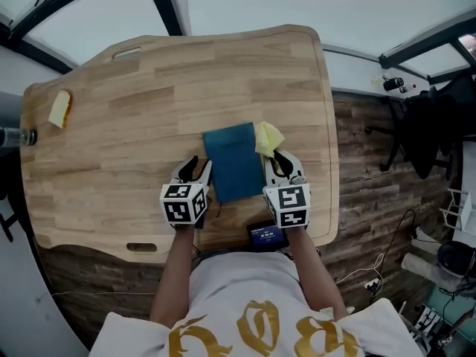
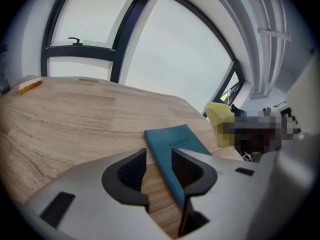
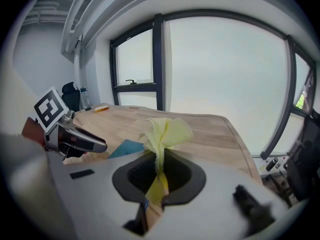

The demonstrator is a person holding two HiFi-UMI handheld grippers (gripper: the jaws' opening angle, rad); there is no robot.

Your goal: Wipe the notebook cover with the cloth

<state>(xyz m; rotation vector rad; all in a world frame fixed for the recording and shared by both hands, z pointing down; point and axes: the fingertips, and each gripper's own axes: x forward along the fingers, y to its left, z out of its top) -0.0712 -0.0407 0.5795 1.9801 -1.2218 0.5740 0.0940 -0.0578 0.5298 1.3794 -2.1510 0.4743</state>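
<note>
A teal notebook (image 1: 234,162) lies flat on the wooden table (image 1: 134,88), near its front edge. My left gripper (image 1: 197,171) sits at the notebook's left edge. In the left gripper view the jaws of this gripper (image 2: 159,159) stand apart, with the notebook's (image 2: 177,144) near corner between them and bare wood showing in the gap. My right gripper (image 1: 281,161) is at the notebook's right side, shut on a yellow cloth (image 1: 268,137). The cloth (image 3: 165,131) bunches up above the jaws of the right gripper (image 3: 159,166). The cloth hangs just off the notebook's far right corner.
A small yellow and orange object (image 1: 59,108) lies at the table's far left, and a bottle (image 1: 15,136) stands off that edge. A dark device with a blue screen (image 1: 266,235) is at the front edge by my body. A black chair (image 1: 431,125) stands to the right.
</note>
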